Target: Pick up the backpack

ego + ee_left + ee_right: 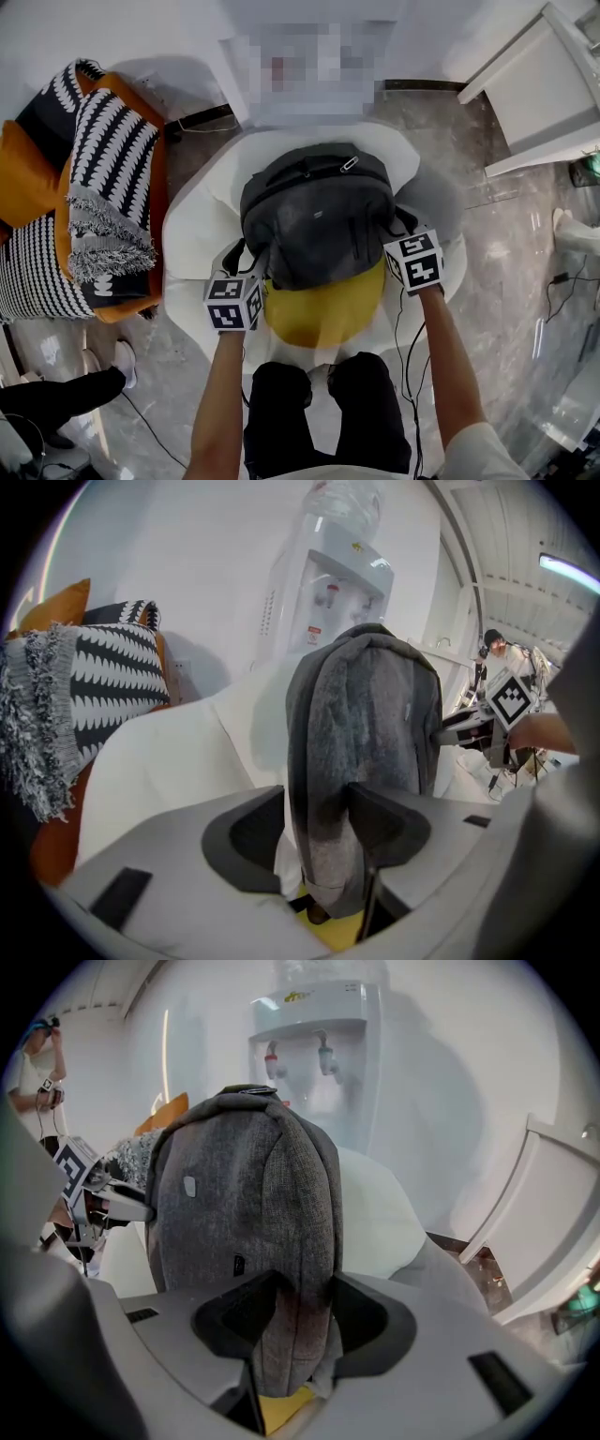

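The left gripper (323, 822) is spread wide about one side edge of the grey backpack (317, 220), with a gap left at the jaw on the view's left; the right gripper (298, 1312) is likewise spread about the opposite side edge, the fabric filling most of the space between its jaws. The backpack is stood upright on a yellow cushion (323, 309), which is seated in a white chair (192, 234). A water dispenser (314, 1044) is seen against the wall behind the chair
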Action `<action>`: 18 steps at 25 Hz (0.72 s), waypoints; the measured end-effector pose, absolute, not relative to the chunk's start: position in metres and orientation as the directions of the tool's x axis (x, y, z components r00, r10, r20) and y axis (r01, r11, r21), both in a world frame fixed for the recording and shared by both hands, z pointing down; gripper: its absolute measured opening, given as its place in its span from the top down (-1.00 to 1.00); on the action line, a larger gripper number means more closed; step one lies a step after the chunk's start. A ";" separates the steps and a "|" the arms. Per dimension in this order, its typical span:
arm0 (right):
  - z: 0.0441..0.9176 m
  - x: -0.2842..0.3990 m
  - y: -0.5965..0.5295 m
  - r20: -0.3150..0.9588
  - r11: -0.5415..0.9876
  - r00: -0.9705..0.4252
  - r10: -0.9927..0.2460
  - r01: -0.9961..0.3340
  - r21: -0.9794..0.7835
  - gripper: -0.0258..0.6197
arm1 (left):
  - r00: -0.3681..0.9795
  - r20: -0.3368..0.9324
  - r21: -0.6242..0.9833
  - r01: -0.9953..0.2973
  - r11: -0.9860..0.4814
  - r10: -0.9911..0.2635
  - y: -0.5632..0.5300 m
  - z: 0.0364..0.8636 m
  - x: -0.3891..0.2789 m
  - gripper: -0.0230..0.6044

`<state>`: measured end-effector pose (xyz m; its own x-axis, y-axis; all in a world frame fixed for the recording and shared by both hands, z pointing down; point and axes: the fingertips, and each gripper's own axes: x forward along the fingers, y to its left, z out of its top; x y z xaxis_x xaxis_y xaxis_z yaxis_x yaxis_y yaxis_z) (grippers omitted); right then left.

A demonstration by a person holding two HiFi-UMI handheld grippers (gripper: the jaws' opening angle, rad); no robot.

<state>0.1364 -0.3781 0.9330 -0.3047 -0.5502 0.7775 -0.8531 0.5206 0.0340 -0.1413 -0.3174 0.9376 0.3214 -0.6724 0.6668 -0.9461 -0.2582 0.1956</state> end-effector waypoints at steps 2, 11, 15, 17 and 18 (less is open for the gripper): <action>0.933 0.136 -0.376 0.779 0.512 -0.293 -0.554 -0.858 0.042 0.37 | 0.328 0.671 0.206 -0.944 -0.259 -0.664 -0.317 0.938 -0.139 0.22; 0.923 0.137 -0.353 0.804 0.508 -0.241 -0.544 -0.857 0.087 0.55 | 0.321 0.707 0.192 -0.945 -0.266 -0.630 -0.299 0.930 -0.132 0.48; 0.913 0.139 -0.335 0.821 0.524 -0.229 -0.523 -0.846 0.097 0.61 | 0.311 0.729 0.198 -0.948 -0.248 -0.610 -0.285 0.922 -0.129 0.53; 0.910 0.140 -0.329 0.826 0.535 -0.235 -0.513 -0.839 0.093 0.62 | 0.305 0.735 0.198 -0.951 -0.238 -0.606 -0.280 0.917 -0.129 0.54; 0.911 0.141 -0.326 0.825 0.541 -0.241 -0.511 -0.836 0.090 0.63 | 0.303 0.736 0.198 -0.951 -0.236 -0.606 -0.278 0.914 -0.128 0.54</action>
